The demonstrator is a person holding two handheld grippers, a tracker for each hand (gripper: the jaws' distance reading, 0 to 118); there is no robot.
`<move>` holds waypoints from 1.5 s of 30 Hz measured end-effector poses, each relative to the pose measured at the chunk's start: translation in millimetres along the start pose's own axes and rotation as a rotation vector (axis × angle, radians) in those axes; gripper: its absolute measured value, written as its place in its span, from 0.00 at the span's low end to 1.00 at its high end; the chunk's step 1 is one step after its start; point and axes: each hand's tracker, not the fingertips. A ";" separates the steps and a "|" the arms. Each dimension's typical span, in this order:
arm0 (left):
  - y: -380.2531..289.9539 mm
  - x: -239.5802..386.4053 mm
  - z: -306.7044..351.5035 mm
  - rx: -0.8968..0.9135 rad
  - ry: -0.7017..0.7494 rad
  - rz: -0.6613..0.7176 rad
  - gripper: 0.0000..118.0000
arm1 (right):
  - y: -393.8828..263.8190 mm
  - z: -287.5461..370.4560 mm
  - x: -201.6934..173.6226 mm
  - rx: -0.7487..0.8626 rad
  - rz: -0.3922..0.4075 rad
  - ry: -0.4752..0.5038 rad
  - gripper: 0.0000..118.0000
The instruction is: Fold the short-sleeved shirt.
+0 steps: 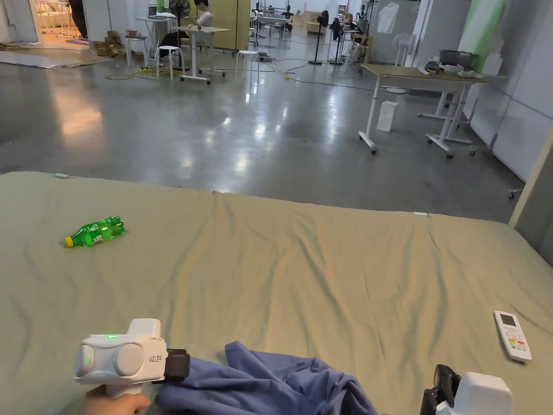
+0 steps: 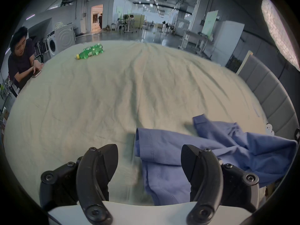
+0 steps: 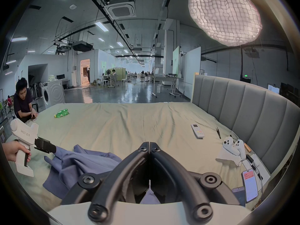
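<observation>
A crumpled blue short-sleeved shirt (image 1: 270, 383) lies at the near edge of the bed, one corner sticking up. My left gripper (image 1: 181, 365), held in a hand, sits at the shirt's left edge. In the left gripper view it (image 2: 149, 149) is open, jaws wide apart, and a hemmed edge of the shirt (image 2: 235, 147) lies between them and past the right jaw. My right gripper (image 1: 440, 386) is low at the right, just beyond the shirt's right end. In the right gripper view it (image 3: 149, 145) is shut, tips together with no cloth between them, and the shirt (image 3: 84, 160) lies to its left.
The bed sheet (image 1: 324, 270) is pale green and wrinkled. A green bottle (image 1: 96, 232) lies far left and a white remote (image 1: 513, 335) at the right. Two phones (image 3: 250, 186) and white controllers (image 3: 233, 147) lie by the grey headboard (image 3: 243, 106). A person (image 2: 21, 58) sits at the bed's left side.
</observation>
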 end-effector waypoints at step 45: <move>-43.6 -15.3 126.1 0.257 -0.005 -0.106 0.07 | -46.2 -82.7 13.3 -0.444 0.103 0.143 0.02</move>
